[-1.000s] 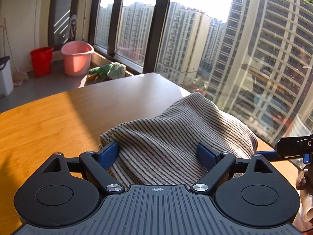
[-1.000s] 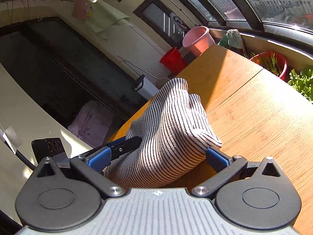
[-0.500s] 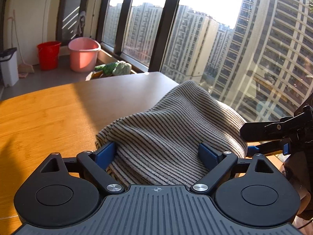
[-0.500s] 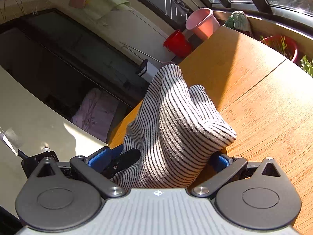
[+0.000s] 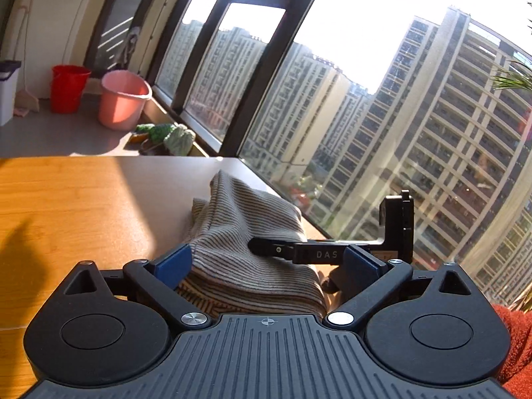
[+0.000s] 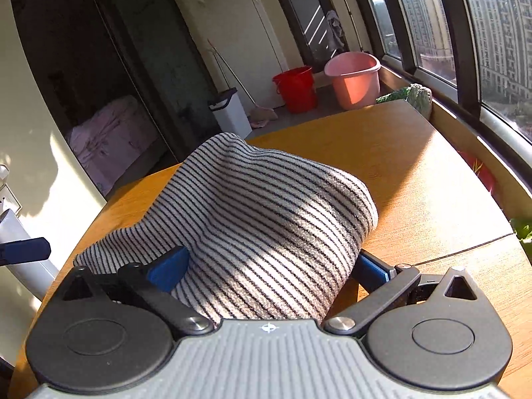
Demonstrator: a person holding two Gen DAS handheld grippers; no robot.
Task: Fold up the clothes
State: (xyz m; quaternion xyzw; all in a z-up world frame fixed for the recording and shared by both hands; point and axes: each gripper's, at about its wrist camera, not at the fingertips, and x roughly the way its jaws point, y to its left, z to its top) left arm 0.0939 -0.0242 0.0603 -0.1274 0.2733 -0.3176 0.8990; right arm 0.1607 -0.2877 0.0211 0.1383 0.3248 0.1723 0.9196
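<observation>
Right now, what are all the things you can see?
Striped garment: one, pale with dark stripes, bunched on the table.
Table: one, wooden, beside the windows.
Pink bucket: one, on the floor beyond the table.
Red bucket: one, next to the pink one.
Bin: one, white, near the red bucket.
Green bundle: one, by the window.
Tower blocks: several, beige, outside.
Left gripper: one, black with blue pads; jaws have just been opening, garment between them.
Right gripper: one, black with blue pads; garment fills its gap, grip unclear.
</observation>
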